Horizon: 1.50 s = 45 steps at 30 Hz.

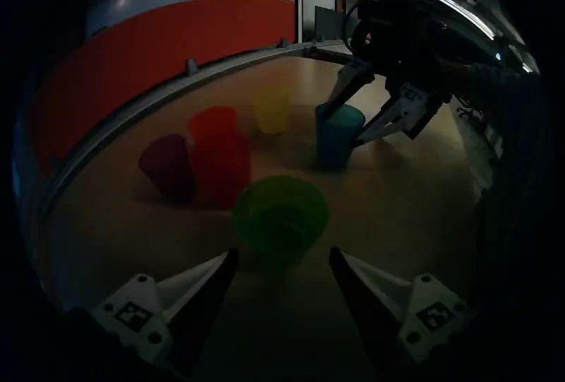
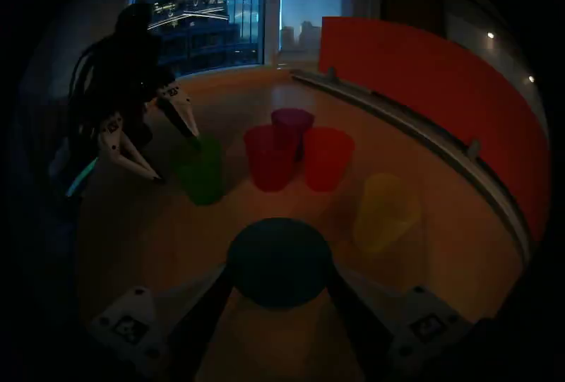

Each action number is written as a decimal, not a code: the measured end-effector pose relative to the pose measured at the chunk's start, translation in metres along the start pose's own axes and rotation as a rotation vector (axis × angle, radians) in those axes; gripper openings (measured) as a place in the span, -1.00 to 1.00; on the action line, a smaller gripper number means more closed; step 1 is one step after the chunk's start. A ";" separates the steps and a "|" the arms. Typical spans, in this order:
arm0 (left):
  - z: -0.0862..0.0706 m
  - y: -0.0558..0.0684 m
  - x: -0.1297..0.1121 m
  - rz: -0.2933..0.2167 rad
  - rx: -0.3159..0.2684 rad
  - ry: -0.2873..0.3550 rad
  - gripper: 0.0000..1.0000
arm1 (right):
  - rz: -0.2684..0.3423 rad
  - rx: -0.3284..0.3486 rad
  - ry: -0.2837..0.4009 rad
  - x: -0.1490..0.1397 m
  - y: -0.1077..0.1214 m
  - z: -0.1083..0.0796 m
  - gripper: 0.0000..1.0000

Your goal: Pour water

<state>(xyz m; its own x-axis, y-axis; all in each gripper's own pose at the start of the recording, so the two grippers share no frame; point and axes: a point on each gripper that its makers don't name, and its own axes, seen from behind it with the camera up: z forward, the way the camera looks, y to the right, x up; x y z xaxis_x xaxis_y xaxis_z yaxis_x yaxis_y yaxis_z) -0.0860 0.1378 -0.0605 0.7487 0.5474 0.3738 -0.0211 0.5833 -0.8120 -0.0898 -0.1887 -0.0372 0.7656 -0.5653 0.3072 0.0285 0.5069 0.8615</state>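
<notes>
Worryingly, I cannot tell if my right hand-held gripper (image 2: 280, 273) clenches the teal cup (image 2: 279, 255) on the surface (image 1: 395, 198), my left hand-held gripper (image 1: 282, 251) released at the green cup (image 1: 280, 216); a loose pinch could spill it.

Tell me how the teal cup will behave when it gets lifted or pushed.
The teal cup looks like thin plastic: probably light, and likely to flex if squeezed hard. It stands tall on a narrower base, so a sideways push may tip it. Its smooth wall might slip between the fingers of the right hand-held gripper. Contents are too dark to judge.
</notes>
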 end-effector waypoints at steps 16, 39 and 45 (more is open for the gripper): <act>-0.005 0.000 0.002 -0.017 0.010 0.013 0.92 | 0.008 -0.038 -0.019 -0.007 0.006 -0.006 0.96; -0.044 -0.011 0.004 -0.118 0.131 0.112 0.92 | 0.056 -0.135 0.040 -0.026 0.001 -0.062 0.98; -0.059 -0.020 0.005 -0.161 0.193 0.156 0.91 | 0.087 -0.177 0.085 -0.022 0.003 -0.079 0.99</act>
<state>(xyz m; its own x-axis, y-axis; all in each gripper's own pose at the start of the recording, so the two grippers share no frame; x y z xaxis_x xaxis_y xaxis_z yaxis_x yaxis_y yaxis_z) -0.0425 0.0936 -0.0684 0.8453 0.3479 0.4055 -0.0079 0.7669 -0.6417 -0.0555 -0.1235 -0.0735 0.8213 -0.4612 0.3359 0.0665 0.6621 0.7465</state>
